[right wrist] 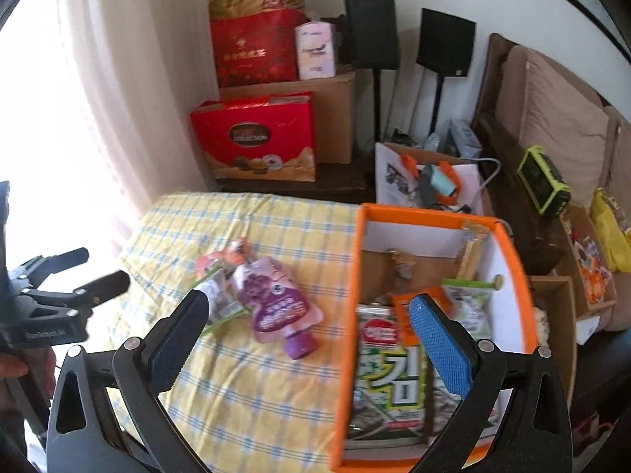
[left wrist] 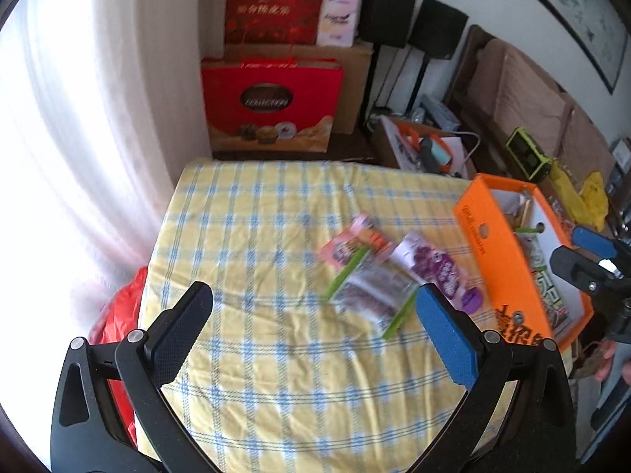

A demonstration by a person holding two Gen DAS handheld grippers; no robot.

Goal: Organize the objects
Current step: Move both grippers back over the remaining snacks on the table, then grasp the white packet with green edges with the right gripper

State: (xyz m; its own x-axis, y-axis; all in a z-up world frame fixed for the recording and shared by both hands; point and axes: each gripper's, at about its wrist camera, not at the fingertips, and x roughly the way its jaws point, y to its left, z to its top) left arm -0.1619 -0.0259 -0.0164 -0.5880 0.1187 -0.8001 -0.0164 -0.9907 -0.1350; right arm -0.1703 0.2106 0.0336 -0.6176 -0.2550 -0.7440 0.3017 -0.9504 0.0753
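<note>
On the yellow checked tablecloth (left wrist: 252, 236) lie a purple spouted pouch (left wrist: 437, 268), a pink pouch (left wrist: 347, 246) and a clear packet with green edges (left wrist: 374, 295), overlapping one another. My left gripper (left wrist: 313, 295) hovers open above the cloth, just short of them, holding nothing. At the table's right stands an orange box (right wrist: 353, 276) holding a green seaweed packet (right wrist: 390, 370) and other snack packs. My right gripper (right wrist: 309, 301) is open and empty, straddling the box's left wall, with the purple pouch (right wrist: 276, 299) between its fingers in view. Each gripper shows in the other view: right gripper (left wrist: 566, 244), left gripper (right wrist: 94, 268).
Red gift boxes (left wrist: 272, 102) and a cardboard box (right wrist: 335, 118) are stacked behind the table. Two black speakers (right wrist: 370, 31) stand by the wall. A white bag (right wrist: 426, 181) with tools, a sofa (right wrist: 552, 118) and a green device (right wrist: 544, 181) are at the right. A red bag (left wrist: 118, 315) sits left of the table.
</note>
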